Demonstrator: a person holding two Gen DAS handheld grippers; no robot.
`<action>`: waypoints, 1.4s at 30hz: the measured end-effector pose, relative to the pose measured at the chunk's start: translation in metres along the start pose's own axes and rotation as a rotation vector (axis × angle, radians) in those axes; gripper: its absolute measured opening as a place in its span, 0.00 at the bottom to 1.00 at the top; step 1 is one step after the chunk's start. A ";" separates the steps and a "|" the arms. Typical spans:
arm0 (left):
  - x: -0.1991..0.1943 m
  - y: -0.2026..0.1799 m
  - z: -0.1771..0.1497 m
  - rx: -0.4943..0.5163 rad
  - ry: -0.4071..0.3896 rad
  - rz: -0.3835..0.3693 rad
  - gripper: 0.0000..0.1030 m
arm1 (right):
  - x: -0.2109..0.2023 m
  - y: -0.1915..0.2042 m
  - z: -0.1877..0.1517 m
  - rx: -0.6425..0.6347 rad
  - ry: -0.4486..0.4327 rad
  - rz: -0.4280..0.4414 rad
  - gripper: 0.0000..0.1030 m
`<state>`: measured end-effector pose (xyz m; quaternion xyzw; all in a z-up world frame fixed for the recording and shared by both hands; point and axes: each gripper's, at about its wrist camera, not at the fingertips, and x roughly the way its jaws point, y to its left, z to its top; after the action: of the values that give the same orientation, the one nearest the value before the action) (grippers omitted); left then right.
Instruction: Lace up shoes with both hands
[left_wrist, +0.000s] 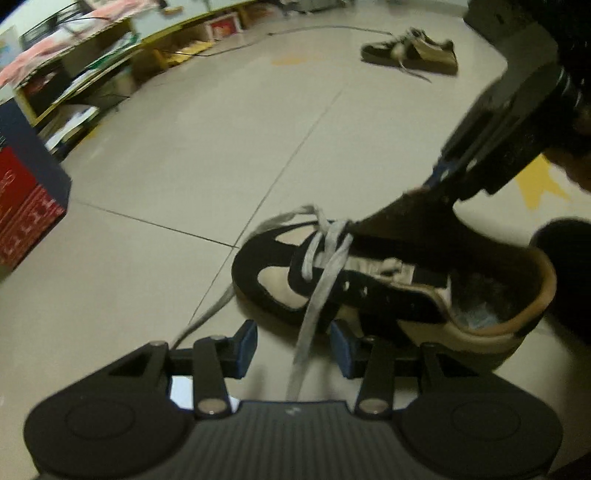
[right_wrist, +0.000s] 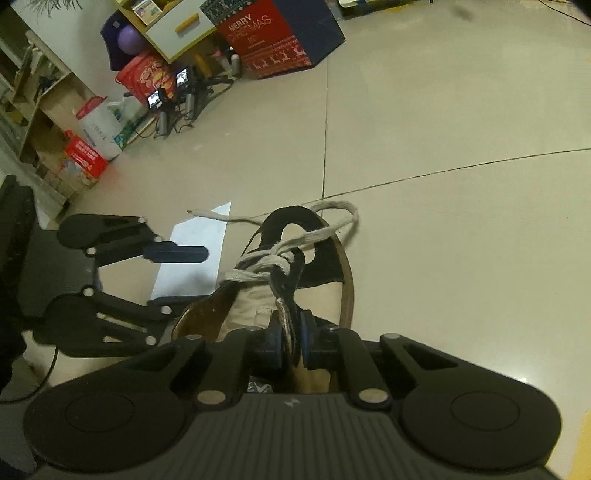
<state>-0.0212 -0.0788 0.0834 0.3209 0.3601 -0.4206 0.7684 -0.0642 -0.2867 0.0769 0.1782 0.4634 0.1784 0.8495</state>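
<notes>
Right wrist view: a black and cream shoe (right_wrist: 295, 258) lies on a pale tiled floor (right_wrist: 443, 221), toe pointing away from the camera, with a grey-white lace (right_wrist: 266, 271) crossed over its lower eyelets and one loose end (right_wrist: 221, 216) trailing off to the left across the floor. The right gripper (right_wrist: 291, 341) is closed on the shoe's dark tongue (right_wrist: 288, 295), its two blue pads pressed against either side of it, pulling the tongue up from the shoe's opening. To the left of the shoe, the left gripper (right_wrist: 184, 277) hangs with its fingers apart and nothing between them, one finger (right_wrist: 177, 254) level with the lacing. Behind it a white sheet (right_wrist: 199, 236) lies flat on the floor. Farther back stand a red and navy box printed "Merry Christmas" (right_wrist: 277, 37), a red snack bag (right_wrist: 147, 77) and shelving along the wall. In the left wrist view the same shoe (left_wrist: 369, 288) is seen from the side, heel to the right, and the right gripper (left_wrist: 443, 184) reaches down from the upper right to the raised tongue (left_wrist: 399, 218). The left gripper (left_wrist: 293, 343) has its blue pads spread, and a strand of lace (left_wrist: 310, 325) runs down between them without either pad touching it. A second shoe (left_wrist: 410, 53) lies well apart on the floor in the distance.
</notes>
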 end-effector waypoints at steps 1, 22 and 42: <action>0.004 0.001 0.000 0.003 0.010 -0.007 0.44 | 0.000 0.002 0.000 -0.009 0.000 -0.003 0.08; -0.030 -0.056 -0.007 0.121 -0.125 0.411 0.02 | -0.006 0.025 0.018 -0.254 -0.010 0.046 0.20; -0.030 -0.062 -0.007 0.220 -0.146 0.450 0.05 | 0.053 0.051 0.055 -0.693 0.073 0.186 0.03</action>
<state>-0.0891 -0.0882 0.0923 0.4434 0.1756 -0.2977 0.8270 0.0026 -0.2247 0.0909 -0.0853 0.3872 0.4077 0.8226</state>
